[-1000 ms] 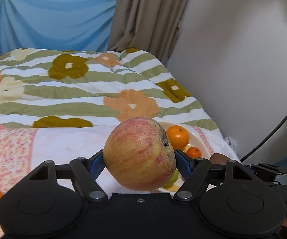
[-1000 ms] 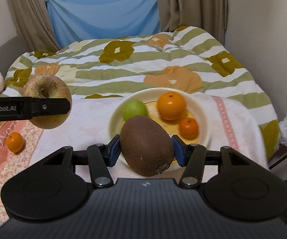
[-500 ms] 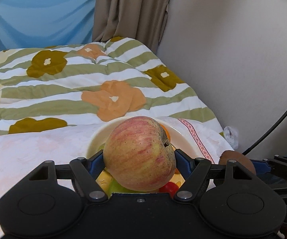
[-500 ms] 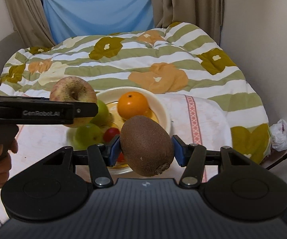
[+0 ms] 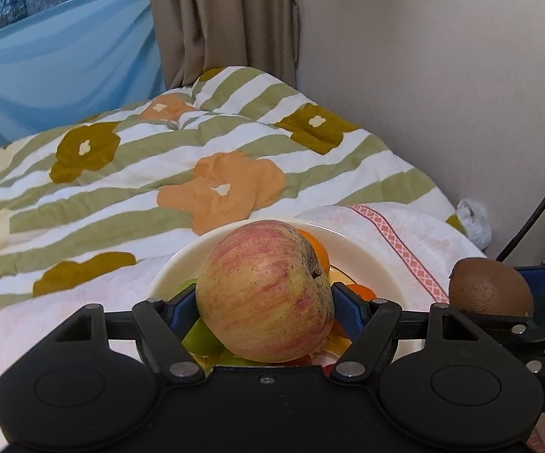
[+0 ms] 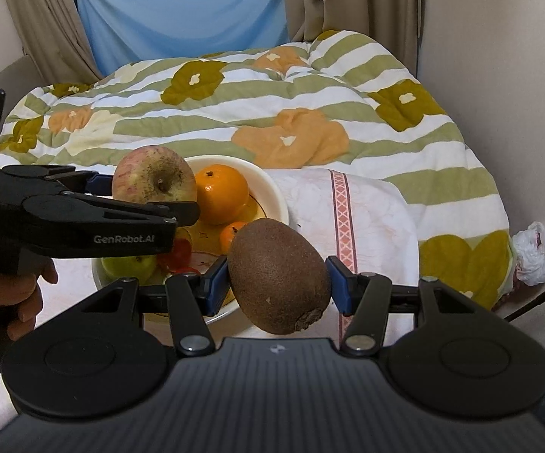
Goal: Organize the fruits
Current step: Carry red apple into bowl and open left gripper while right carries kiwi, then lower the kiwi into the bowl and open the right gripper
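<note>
Left gripper (image 5: pixel 266 298), pinching the apple (image 5: pixel 265 291), has advanced over the bowl (image 6: pixel 276 192) (release seems near); right gripper (image 6: pixel 278 277), clamping the kiwi (image 6: pixel 279 276), waits beside the bowl's rim.

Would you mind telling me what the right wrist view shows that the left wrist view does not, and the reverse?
Only the right wrist view shows the large orange whole, the green fruit low in the bowl, and the person's hand holding the left tongs. Only the left wrist view shows the apple's red-striped side. Both show the apple held over the bowl, the kiwi gripped in the right tongs, and the flowered quilt.
</note>
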Tool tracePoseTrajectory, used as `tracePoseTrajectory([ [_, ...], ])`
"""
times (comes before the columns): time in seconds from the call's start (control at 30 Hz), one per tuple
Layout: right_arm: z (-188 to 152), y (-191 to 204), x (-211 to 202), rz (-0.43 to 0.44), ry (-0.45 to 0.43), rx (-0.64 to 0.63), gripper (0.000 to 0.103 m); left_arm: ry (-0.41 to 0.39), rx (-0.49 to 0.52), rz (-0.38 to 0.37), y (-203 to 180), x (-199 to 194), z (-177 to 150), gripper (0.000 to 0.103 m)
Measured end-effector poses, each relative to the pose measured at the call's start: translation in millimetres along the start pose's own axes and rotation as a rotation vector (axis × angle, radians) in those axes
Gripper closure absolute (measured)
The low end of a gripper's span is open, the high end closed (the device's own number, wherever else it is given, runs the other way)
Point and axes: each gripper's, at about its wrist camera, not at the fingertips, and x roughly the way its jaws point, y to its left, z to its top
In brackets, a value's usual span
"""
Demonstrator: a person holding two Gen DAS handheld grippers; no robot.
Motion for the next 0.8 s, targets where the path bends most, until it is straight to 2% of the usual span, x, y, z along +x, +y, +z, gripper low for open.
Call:
tracePoseTrajectory([
  [0.13,1.2,-0.5,2.6,0.003,0.004,-0.001,0.034,-0.011,0.017,0.012,-3.5,1.2,0.6,0.026],
  [0.2,1.8,-1.4,4.6,0.005,0.006,-0.001,0.034,-0.029,0.013,0.016,-2.1,-2.1,2.0,0.019],
  [0.23,1.4,-0.2,4.6,0.006,0.007,-0.001,0.034,-0.031,0.013,0.012,-1.5,-3.0,2.8,0.012],
  [0.27,1.5,0.1,5.3,0.007,0.007,-0.002,0.034,-0.034,0.013,0.007,-0.7,-4.4,2.9,0.011],
  [0.43,1.9,1.4,6.9,0.010,0.007,-0.001,0.034,-0.038,0.019,0.005,6.5,-17.5,0.0,0.007],
  [0.57,2.8,5.4,9.1,0.014,0.008,-0.004,0.034,-0.046,-0.021,-0.013,17.8,-32.9,-4.5,0.005],
  [0.8,4.1,13.0,15.3,0.027,0.016,-0.012,0.034,-0.059,-0.083,0.016,38.0,-56.9,-11.1,0.004],
])
